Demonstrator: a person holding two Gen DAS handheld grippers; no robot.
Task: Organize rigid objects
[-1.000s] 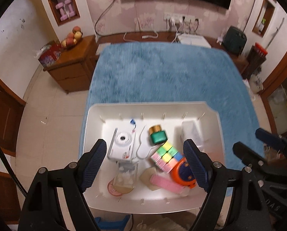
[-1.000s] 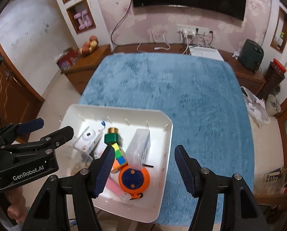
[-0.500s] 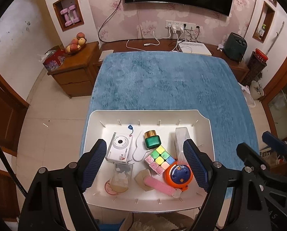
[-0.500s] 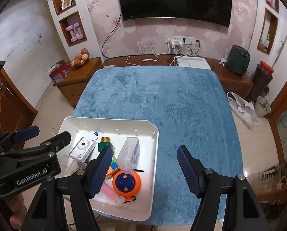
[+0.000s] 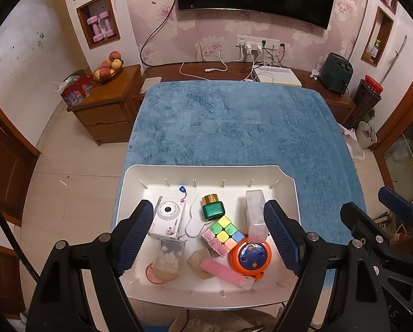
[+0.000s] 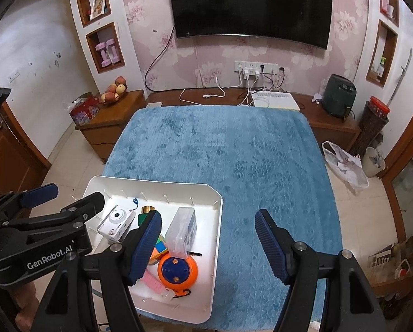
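Left wrist view: the camera (image 5: 167, 217), cube (image 5: 223, 235) and reel (image 5: 251, 256) are lying jumbled in the white tray (image 5: 206, 170). Both tongs, left (image 5: 210, 235) and right (image 6: 209, 246), are hovering released, gripping nothing. The blue counter (image 6: 234, 152) is carrying no loose objects, fitting either stage.

Glossy plastic tray (image 5: 206, 172); plush cloth (image 5: 234, 121)

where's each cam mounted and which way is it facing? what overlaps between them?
Left wrist: on the left gripper, high over the white tray, looking down and forward toward the TV wall; its own open fingers show, and the right gripper at the right edge.
Right wrist: on the right gripper, over the blue cloth right of the tray; own open fingers, and the left gripper at left.
Shared: tray, white camera, orange disc, cloth, TV.
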